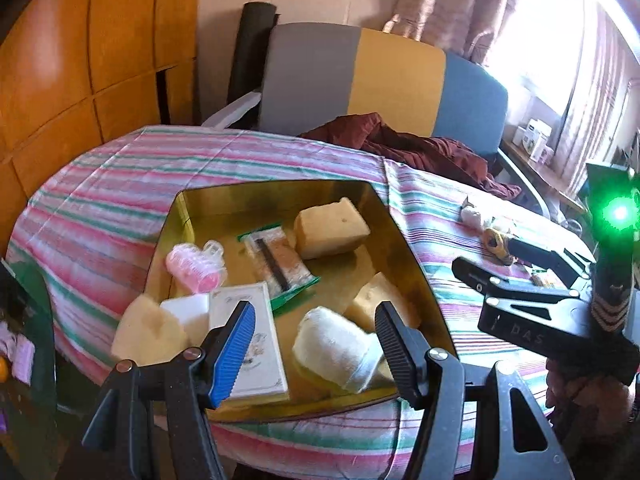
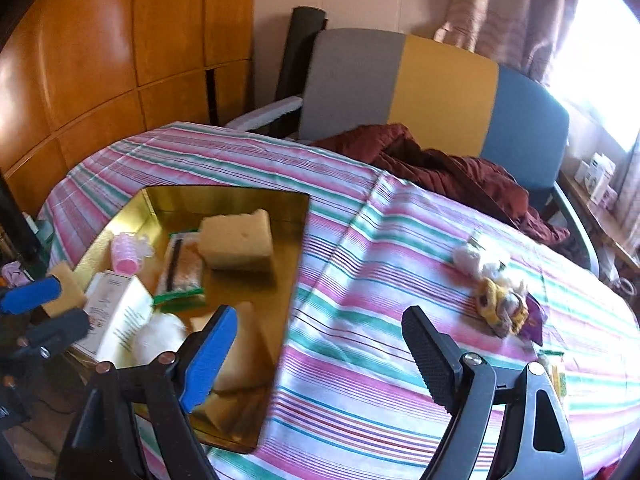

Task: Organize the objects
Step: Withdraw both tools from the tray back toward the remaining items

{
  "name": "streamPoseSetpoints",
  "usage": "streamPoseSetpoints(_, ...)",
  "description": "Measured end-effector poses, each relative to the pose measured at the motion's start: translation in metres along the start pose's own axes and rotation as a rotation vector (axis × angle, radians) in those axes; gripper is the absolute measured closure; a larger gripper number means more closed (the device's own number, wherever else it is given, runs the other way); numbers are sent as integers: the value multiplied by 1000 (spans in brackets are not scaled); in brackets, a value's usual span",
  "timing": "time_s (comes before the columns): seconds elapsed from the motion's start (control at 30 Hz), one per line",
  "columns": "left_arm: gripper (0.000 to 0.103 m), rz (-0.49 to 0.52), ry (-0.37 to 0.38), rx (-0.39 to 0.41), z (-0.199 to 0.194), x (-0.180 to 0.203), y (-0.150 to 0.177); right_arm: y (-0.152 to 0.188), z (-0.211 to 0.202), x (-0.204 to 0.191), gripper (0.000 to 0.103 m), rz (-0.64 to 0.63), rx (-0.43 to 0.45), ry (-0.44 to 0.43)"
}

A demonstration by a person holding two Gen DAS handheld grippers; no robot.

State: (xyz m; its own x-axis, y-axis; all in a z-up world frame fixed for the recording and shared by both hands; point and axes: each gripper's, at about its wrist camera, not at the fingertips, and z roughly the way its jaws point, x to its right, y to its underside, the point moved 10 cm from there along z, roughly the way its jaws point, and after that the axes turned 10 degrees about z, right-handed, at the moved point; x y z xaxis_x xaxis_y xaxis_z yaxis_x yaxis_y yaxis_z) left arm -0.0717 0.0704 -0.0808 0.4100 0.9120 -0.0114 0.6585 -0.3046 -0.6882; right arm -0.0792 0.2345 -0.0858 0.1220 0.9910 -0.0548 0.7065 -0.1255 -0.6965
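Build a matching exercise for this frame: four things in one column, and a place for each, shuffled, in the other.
Things:
1. pink hair roller
2. yellow plush toy
3. dark red garment
4. rolled white cloth

Places:
A. on the striped cloth, outside the tray
B. at the tray's left side
C. at the table's far edge, by the chair
D. in the tray, nearest the left tool

Pairs: 1-B, 2-A, 3-C, 4-D

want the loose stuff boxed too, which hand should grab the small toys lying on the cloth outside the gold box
Right. The right gripper is open and empty over the striped cloth, and the small toys lie just ahead of it. The left gripper hangs over the gold box.
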Motion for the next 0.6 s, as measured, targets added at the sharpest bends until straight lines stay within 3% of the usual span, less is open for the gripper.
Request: streamPoseSetpoints(0.6, 40, 223, 76, 26, 18, 80, -40, 32, 8, 136, 17, 165, -98, 165)
